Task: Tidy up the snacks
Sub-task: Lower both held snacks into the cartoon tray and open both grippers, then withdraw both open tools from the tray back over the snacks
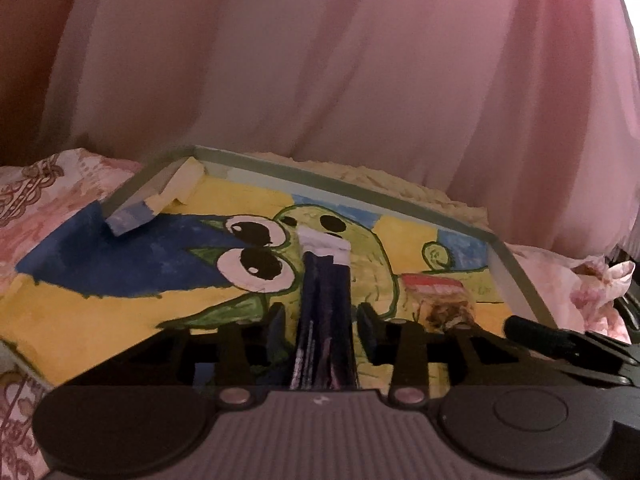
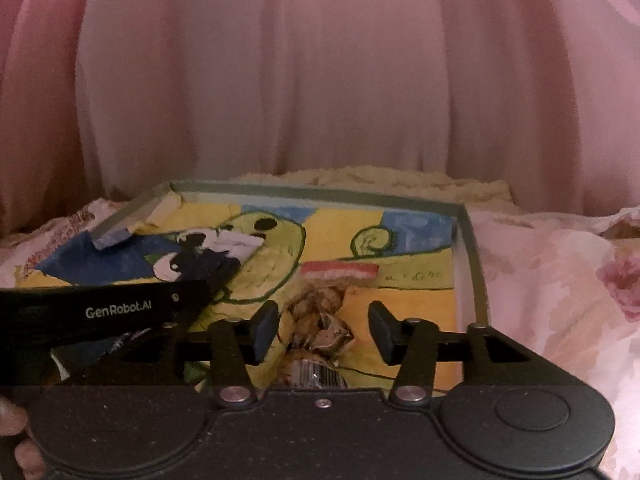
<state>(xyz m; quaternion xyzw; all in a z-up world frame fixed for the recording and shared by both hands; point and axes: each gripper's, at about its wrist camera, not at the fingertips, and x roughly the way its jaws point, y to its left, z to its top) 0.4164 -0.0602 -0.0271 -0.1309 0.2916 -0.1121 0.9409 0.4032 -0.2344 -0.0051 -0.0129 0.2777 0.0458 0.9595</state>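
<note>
Lying in the painted box (image 1: 516, 268), a dark blue snack packet (image 1: 326, 320) is seen at frame centre between the parted fingers of the left gripper (image 1: 322, 326); the pads stand clear of it, so it is released. Its near end is cut off by the gripper body. In the right wrist view a crumpled brown wrapper (image 2: 320, 320) lies between the spread, untouching fingers of the right gripper (image 2: 324, 332); its lower part is hidden. A red-and-white packet (image 2: 340, 271) lies behind. The box's left wall is torn.

Home bedroom, pink curtains (image 2: 320, 80), floral bedding (image 2: 540, 280), hand-painted tray (image 2: 474, 264) on bed
</note>
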